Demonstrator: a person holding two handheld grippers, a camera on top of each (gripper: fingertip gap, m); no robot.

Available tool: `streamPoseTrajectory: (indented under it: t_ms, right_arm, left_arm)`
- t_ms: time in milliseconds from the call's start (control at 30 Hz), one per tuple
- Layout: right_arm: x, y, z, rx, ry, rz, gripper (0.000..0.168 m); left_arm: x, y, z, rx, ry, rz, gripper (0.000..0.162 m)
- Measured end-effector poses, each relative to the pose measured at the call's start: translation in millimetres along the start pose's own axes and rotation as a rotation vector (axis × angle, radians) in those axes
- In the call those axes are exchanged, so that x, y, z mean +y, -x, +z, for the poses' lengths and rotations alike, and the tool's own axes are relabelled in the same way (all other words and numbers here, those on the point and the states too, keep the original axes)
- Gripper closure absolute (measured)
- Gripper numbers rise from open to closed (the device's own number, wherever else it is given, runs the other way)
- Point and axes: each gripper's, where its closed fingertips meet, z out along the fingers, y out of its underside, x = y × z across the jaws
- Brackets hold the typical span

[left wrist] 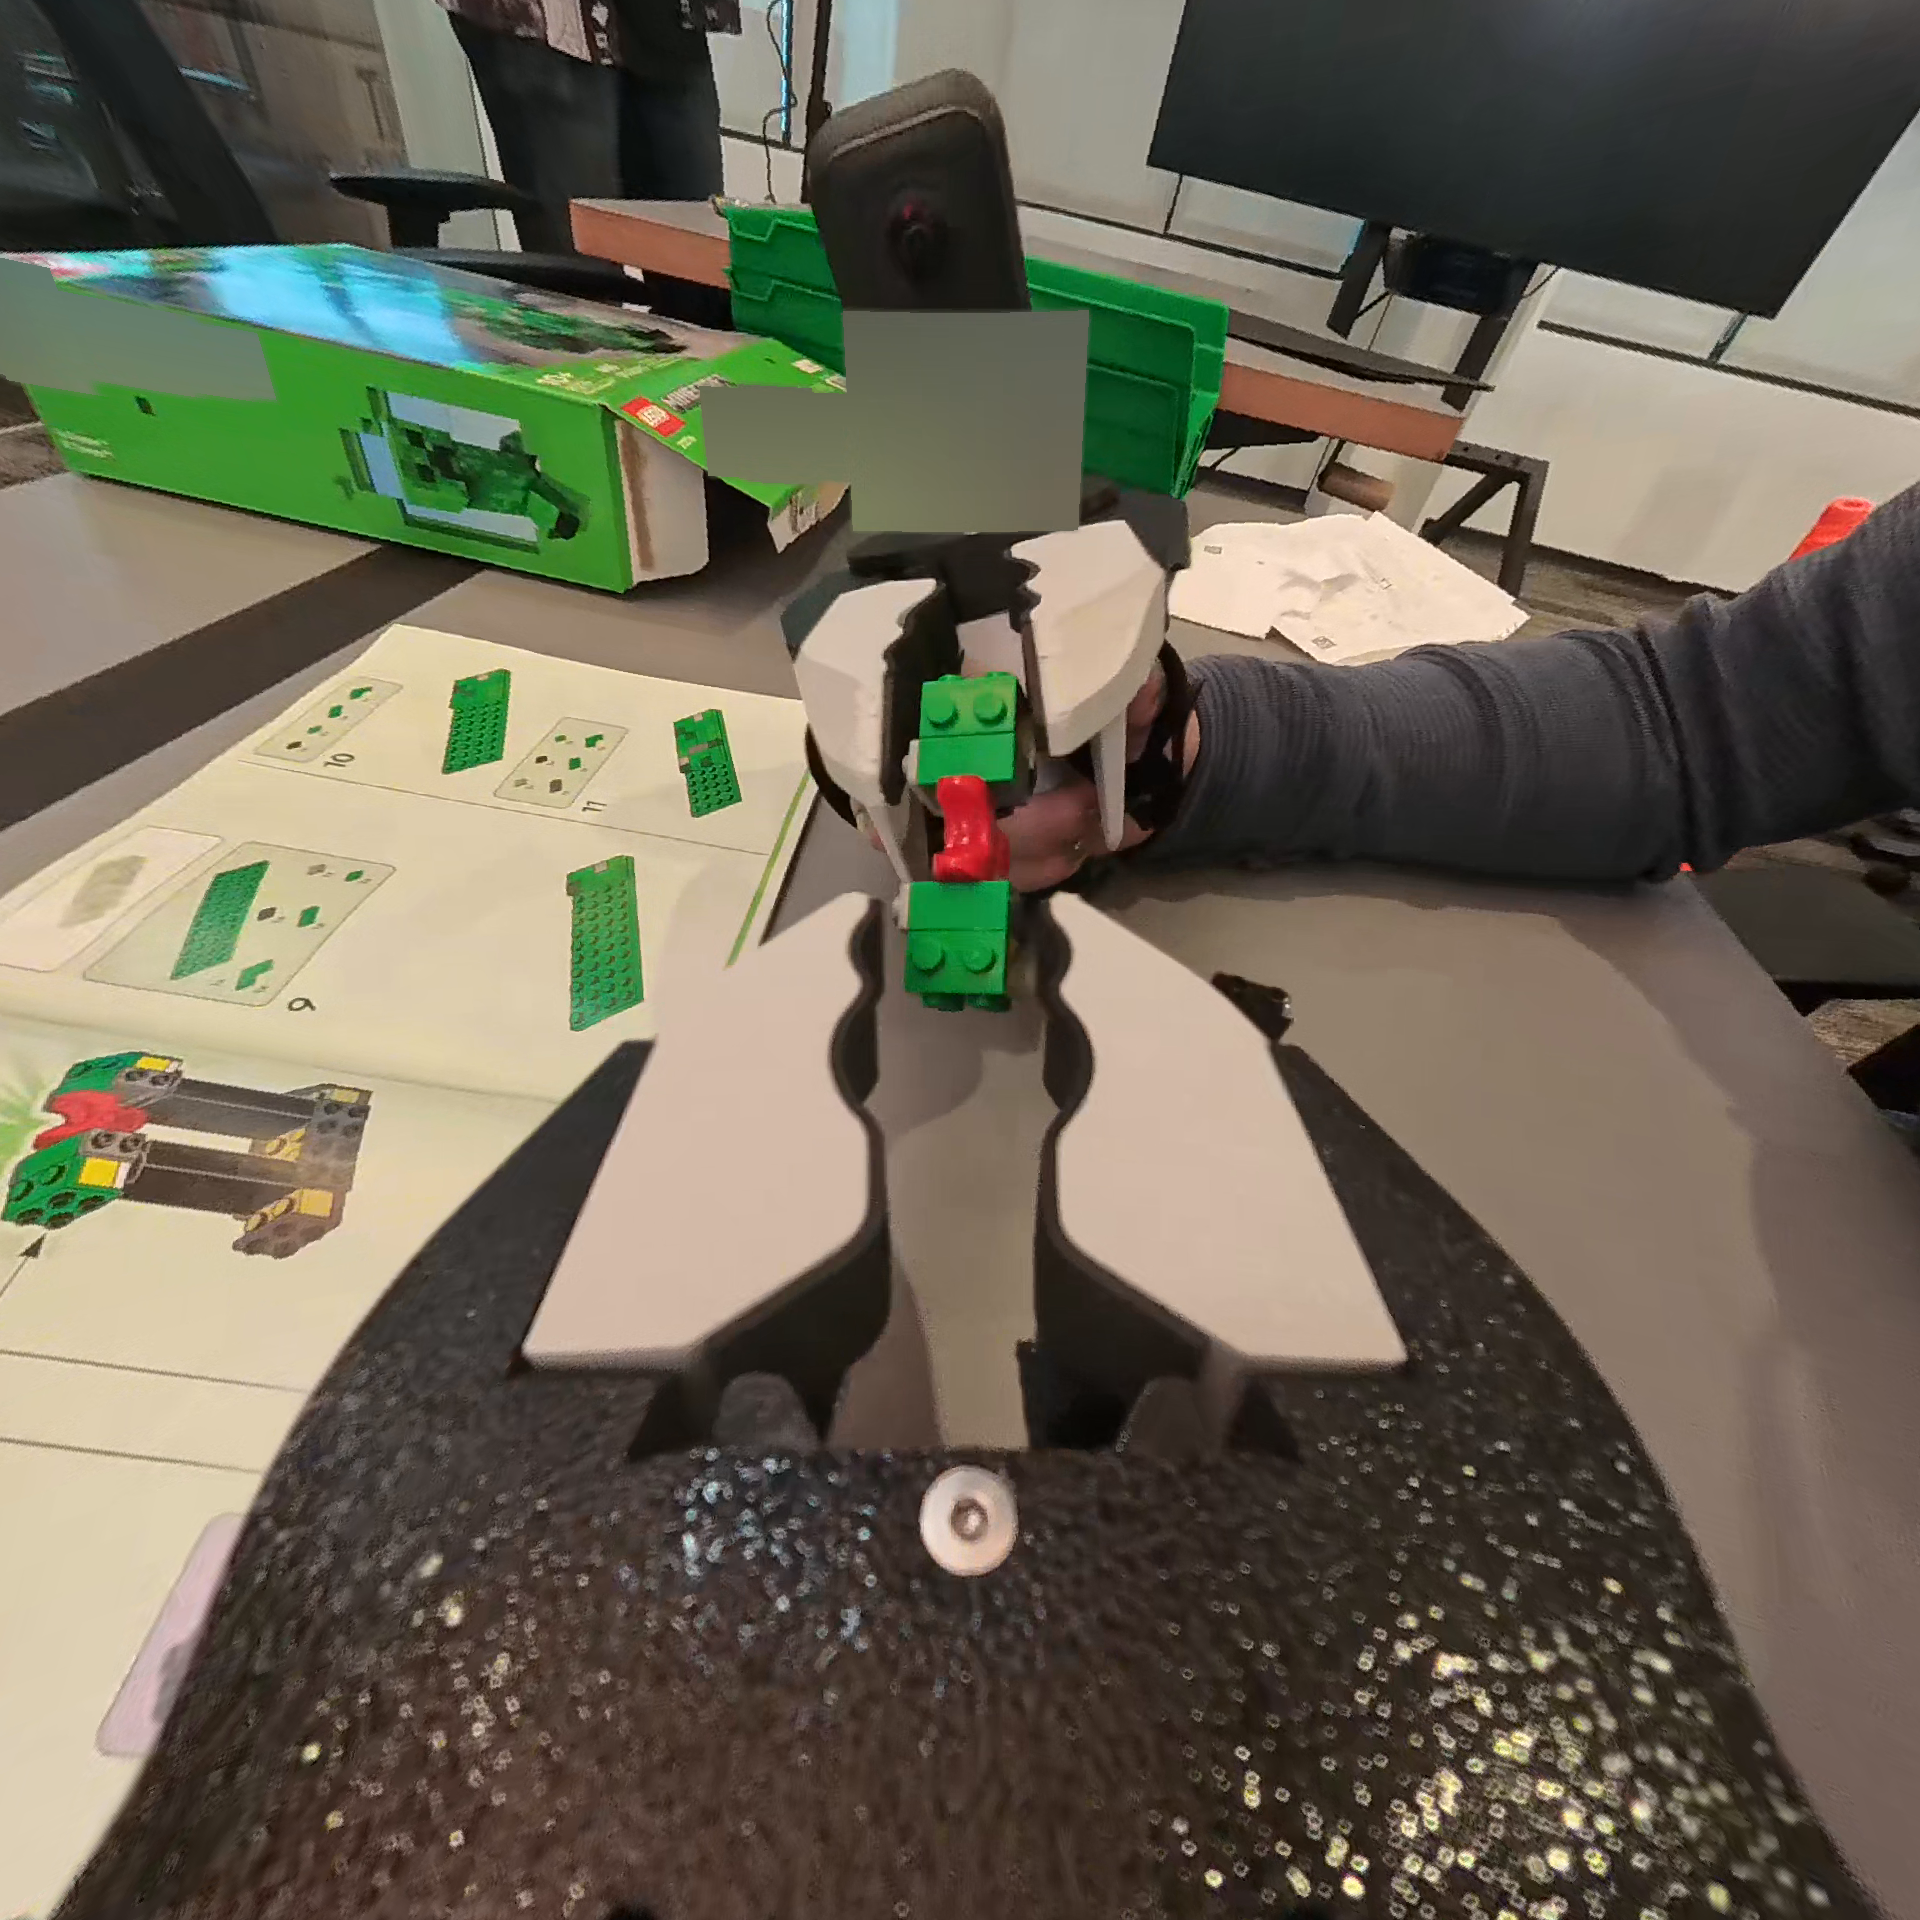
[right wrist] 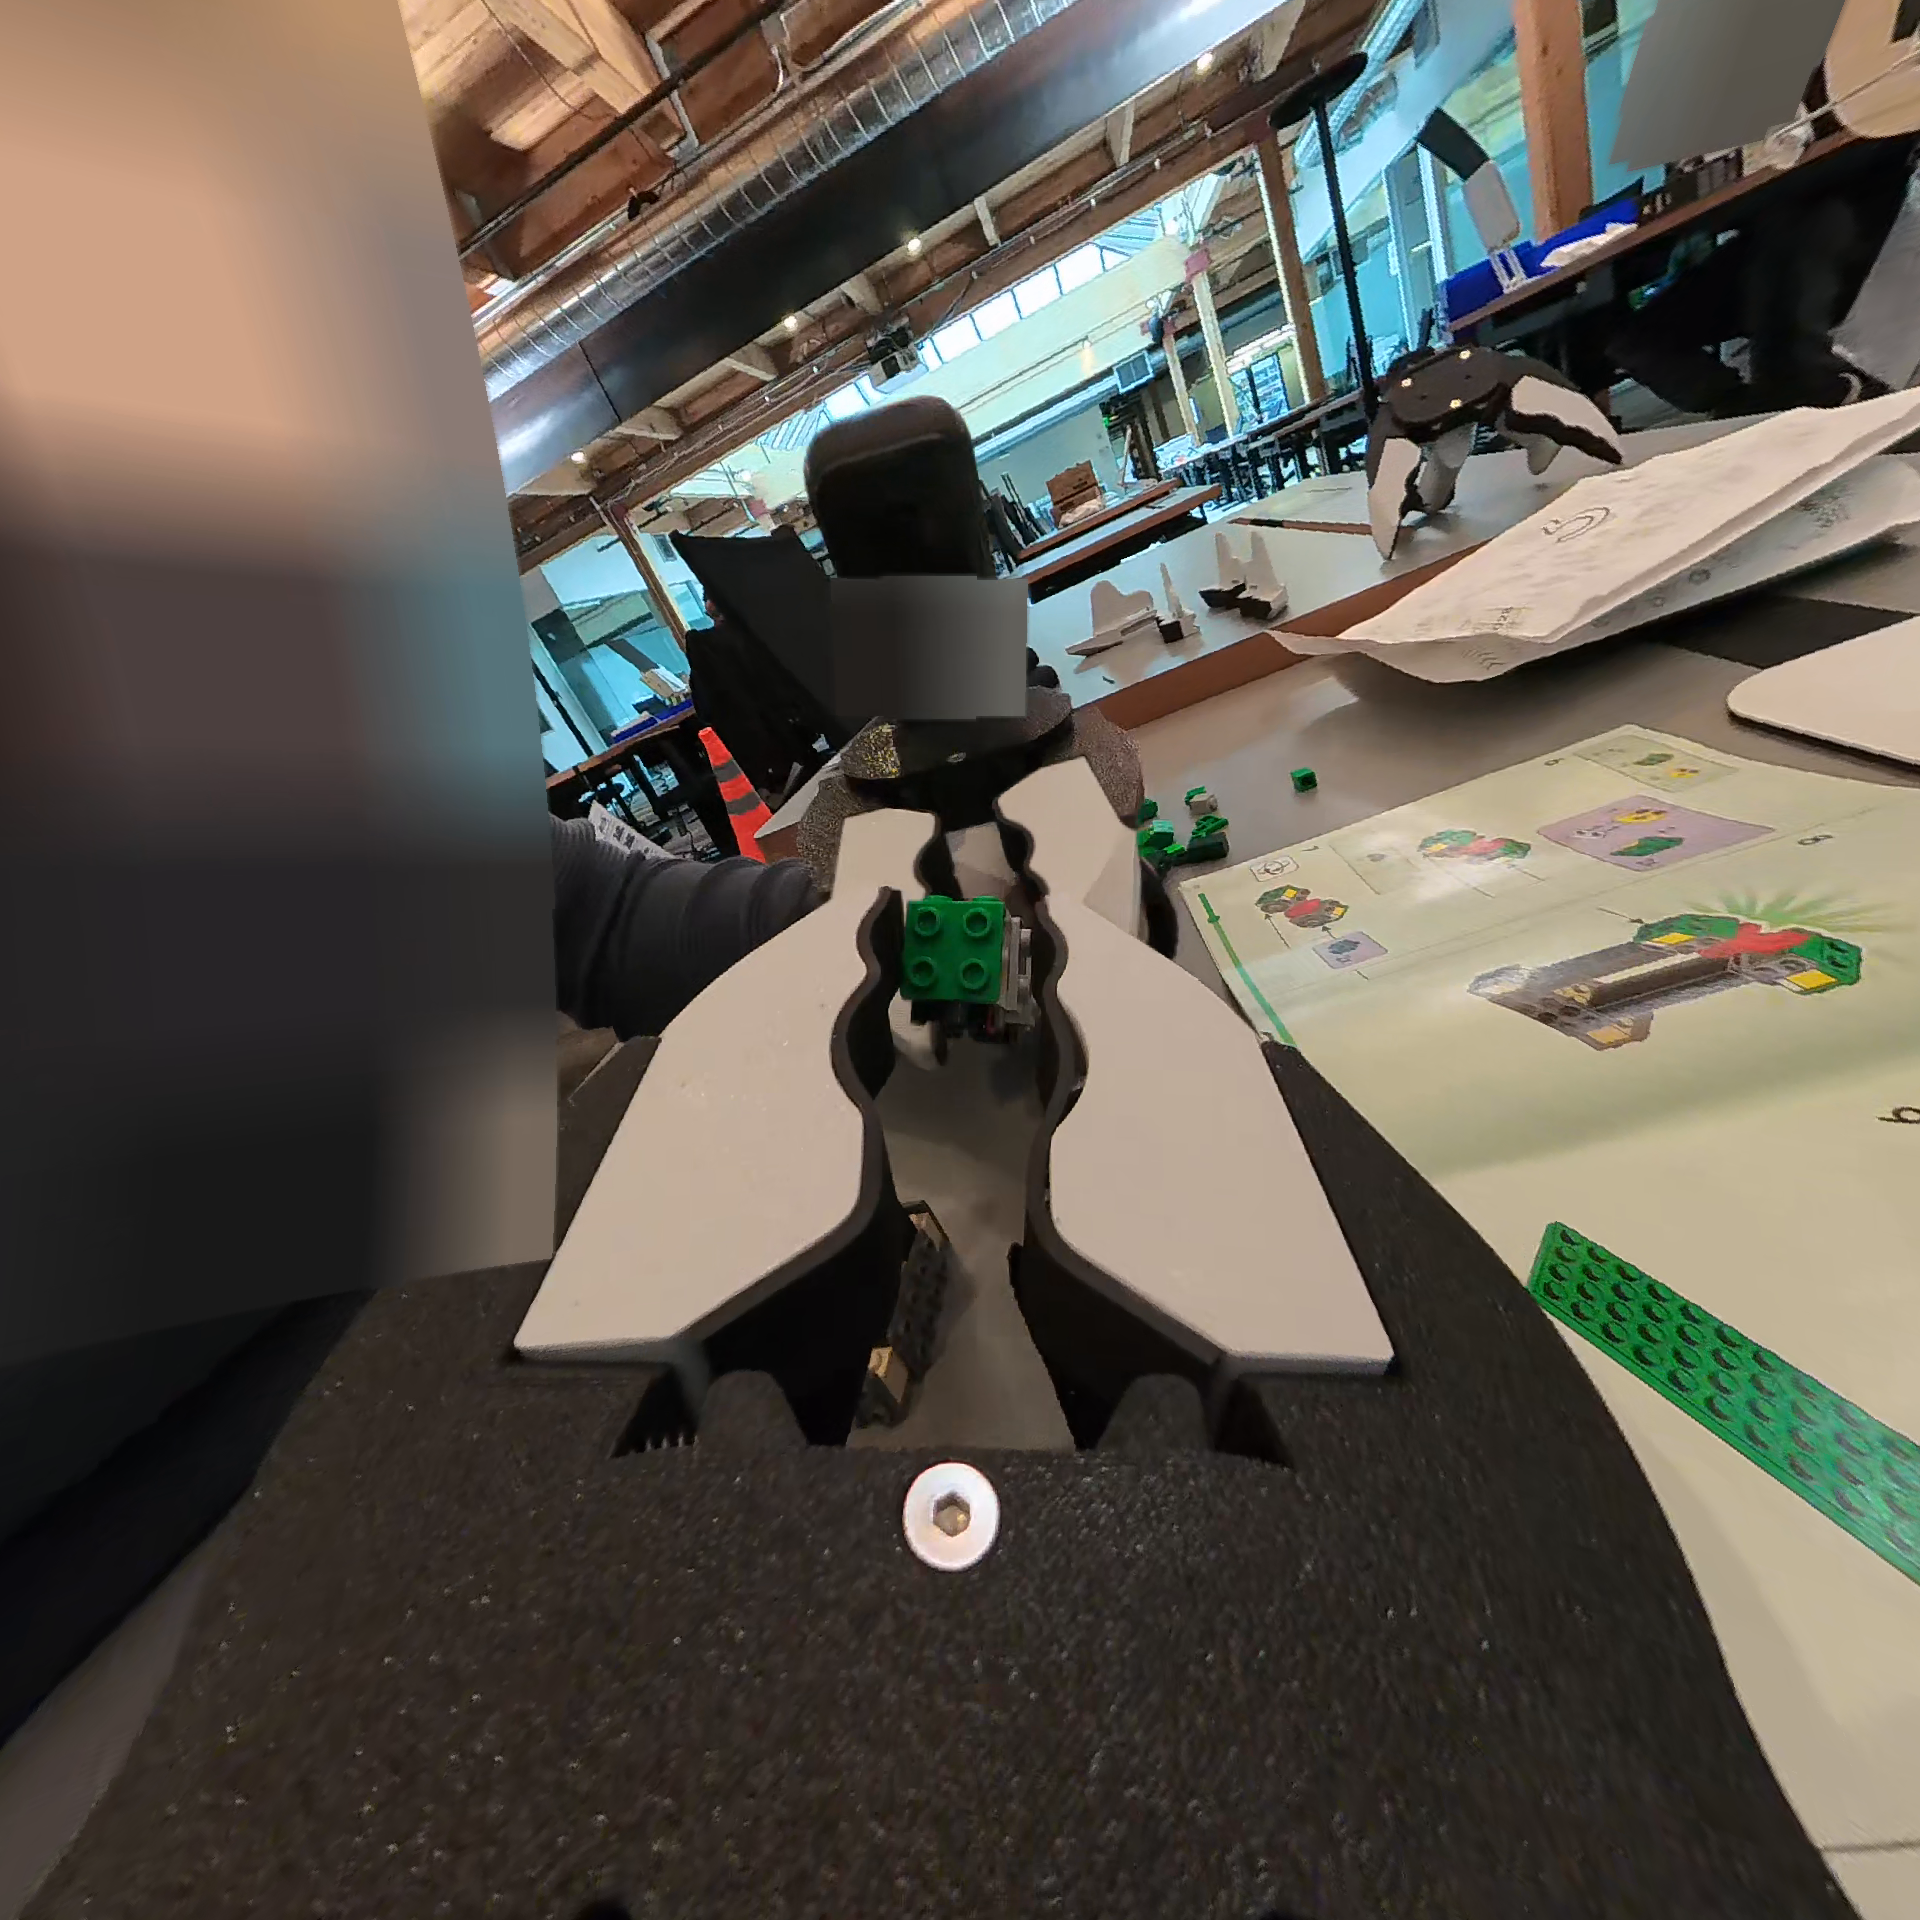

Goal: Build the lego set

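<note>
While pinched at both ends, lego assembly (left wrist: 961,831) between left gripper (left wrist: 958,951) and right gripper (left wrist: 961,717).

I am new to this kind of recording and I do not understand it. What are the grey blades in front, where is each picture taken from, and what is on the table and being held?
No robot here: a person holds one hand-held two-finger gripper in each hand. Each picture comes from a camera on one gripper, looking forward along its two grey fingers.

In the left wrist view, the left gripper is in front, and the right gripper faces it, with the person's dark sleeve behind. The right wrist view shows the reverse, from the right gripper.

Between them is a small lego assembly: green blocks joined by a red piece. Each gripper seems closed on one end.

On the grey table lie an open instruction booklet, the green set box, loose green bricks and a long green plate.
</note>
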Motion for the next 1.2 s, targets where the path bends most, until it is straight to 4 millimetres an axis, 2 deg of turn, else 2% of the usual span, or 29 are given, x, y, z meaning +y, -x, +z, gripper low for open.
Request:
streamPoseTrajectory:
  t_ms: [200,300,400,633,767,867,967,1033,1200]
  right_arm:
    - [-1.1,1.7,-1.3,0.029,-0.015,-0.068,0.145]
    - [-9.4,-4.0,-14.5,0.164,-0.069,-0.173,0.131]
    - [-10.9,-11.0,-26.8,0.270,-0.068,-0.234,0.127]
    - [-10.4,-15.2,-29.6,0.302,-0.071,-0.232,0.121]
    - [-13.2,-17.4,-33.0,0.287,-0.101,-0.182,0.122]
    - [-15.3,-17.7,-35.2,0.276,-0.123,-0.158,0.122]
    - [-15.3,-17.9,-35.3,0.272,-0.124,-0.150,0.122]
    - [-15.0,-17.9,-35.0,0.269,-0.121,-0.147,0.122]
    - [-15.8,-18.7,-36.0,0.259,-0.131,-0.122,0.123]
  left_arm:
    - [1.0,-1.3,-3.0,0.029,-0.015,-0.026,0.141]
    - [0.8,4.8,-11.2,-0.012,-0.027,-0.017,0.141]
    - [-2.0,9.5,-17.5,-0.039,-0.056,-0.013,0.141]
    - [-9.1,9.3,-24.1,-0.021,-0.124,-0.037,0.141]
    - [-39.6,-4.2,-50.9,0.225,-0.427,-0.210,0.142]
    - [-61.3,-5.4,-86.9,0.451,-0.689,-0.353,0.142]
    - [-71.3,-0.2,-120.9,0.616,-0.886,-0.443,0.142]
    - [-72.5,-2.7,-126.8,0.657,-0.902,-0.438,0.142]
    - [-71.7,-8.7,-123.6,0.702,-0.880,-0.447,0.142]
